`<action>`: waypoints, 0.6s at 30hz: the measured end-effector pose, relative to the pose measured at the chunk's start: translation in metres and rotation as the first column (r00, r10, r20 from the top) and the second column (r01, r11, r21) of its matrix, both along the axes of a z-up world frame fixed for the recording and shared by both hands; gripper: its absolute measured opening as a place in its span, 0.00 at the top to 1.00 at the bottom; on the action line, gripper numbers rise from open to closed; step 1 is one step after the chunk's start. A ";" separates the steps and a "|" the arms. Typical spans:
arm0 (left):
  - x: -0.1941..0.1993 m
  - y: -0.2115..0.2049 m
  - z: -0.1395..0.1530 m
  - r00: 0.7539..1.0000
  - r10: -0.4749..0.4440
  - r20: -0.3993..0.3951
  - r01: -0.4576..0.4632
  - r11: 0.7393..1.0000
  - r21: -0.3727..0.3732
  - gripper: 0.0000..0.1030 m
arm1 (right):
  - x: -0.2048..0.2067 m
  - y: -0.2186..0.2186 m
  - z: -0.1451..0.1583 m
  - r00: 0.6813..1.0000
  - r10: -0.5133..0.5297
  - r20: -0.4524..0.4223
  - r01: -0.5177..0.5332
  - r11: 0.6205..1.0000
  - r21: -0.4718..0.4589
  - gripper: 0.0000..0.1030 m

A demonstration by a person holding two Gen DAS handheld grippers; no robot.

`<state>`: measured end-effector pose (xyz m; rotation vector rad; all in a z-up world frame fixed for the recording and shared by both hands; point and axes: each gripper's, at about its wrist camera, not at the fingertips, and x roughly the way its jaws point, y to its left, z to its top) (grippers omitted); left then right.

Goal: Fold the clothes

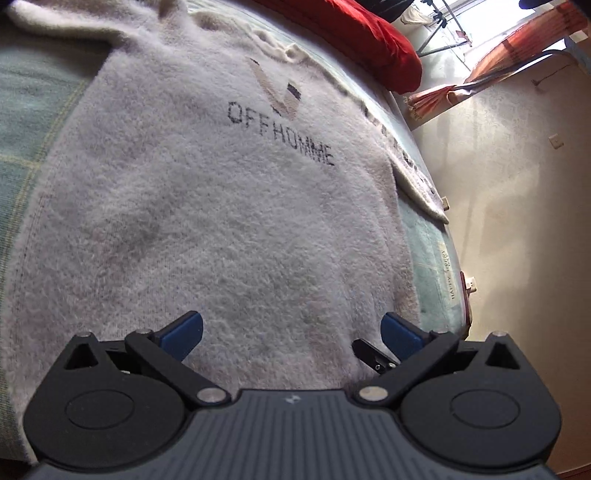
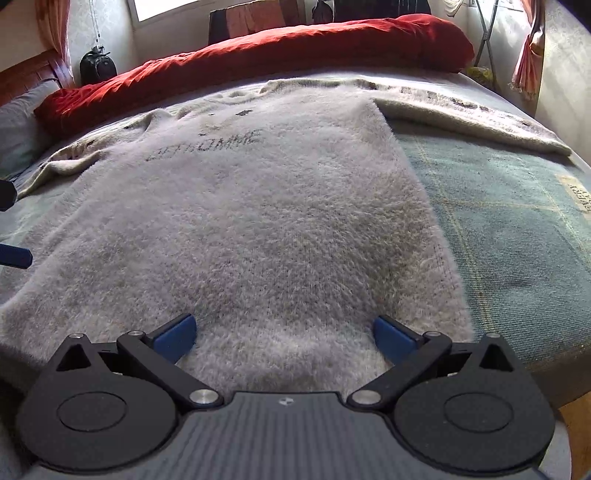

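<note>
A fluffy off-white sweater (image 1: 207, 206) lettered "OFF HOMME" lies flat, front up, on the bed. Its sleeves are spread out: one sleeve (image 2: 480, 114) reaches toward the bed's right edge and the other sleeve (image 2: 55, 162) runs off to the left. My left gripper (image 1: 291, 332) is open just above the sweater's hem, and its blue pads (image 1: 183, 334) hold nothing. My right gripper (image 2: 284, 334) is also open, low over the hem near the sweater's right side edge. A blue finger of the left gripper (image 2: 14, 254) shows at the left edge of the right wrist view.
The bed has a teal plaid cover (image 2: 517, 229). A red duvet (image 2: 258, 48) is bunched along the far side. The bed edge (image 1: 461, 280) drops off beside a cream wall. Orange curtains (image 1: 517, 55), a metal rack (image 1: 443, 29) and a black bag (image 2: 98, 66) stand beyond.
</note>
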<state>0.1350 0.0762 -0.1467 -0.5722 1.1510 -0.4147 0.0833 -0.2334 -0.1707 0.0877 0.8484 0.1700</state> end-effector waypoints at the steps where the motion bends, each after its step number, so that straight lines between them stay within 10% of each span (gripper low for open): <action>1: -0.002 0.001 -0.006 1.000 0.008 -0.012 -0.008 1.000 -0.008 0.01 | 0.000 0.000 0.000 1.000 0.001 0.000 -0.001 1.000 0.000 0.00; 11: -0.040 0.076 -0.002 0.983 0.183 -0.018 -0.182 0.982 0.058 0.01 | -0.001 0.001 -0.001 1.000 0.001 0.012 -0.001 1.000 -0.004 0.00; 18: -0.009 0.054 0.020 0.987 0.134 0.083 -0.140 0.988 0.070 0.01 | -0.002 0.004 -0.002 1.000 0.000 0.020 0.000 1.000 -0.023 0.00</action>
